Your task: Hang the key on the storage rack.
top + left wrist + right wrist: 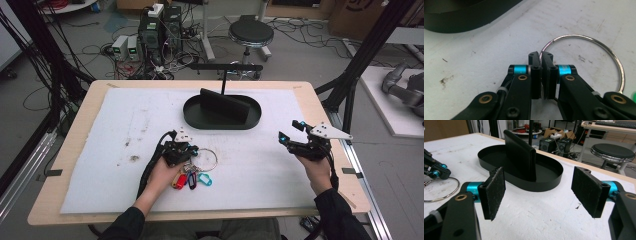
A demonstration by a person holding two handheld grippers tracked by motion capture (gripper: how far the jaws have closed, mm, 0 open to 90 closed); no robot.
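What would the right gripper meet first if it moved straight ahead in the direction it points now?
Probably the black tray. The right gripper, jaws open, points across bare white mat toward the tray's near wall, with its upright divider behind. Depth is unclear, so it may pass above.

Everything placed around the oval tray (197, 118) on the worktop (80, 125).

The tray sits toward the far middle, an upright divider (224, 104) standing in it. Nearer than the tray, slightly left, lies the key ring (206, 159), its tags (191, 179) nearer still, with the left tongs (192, 150) on it. The right tongs (289, 136) sit right of the tray, near the worktop's edge.
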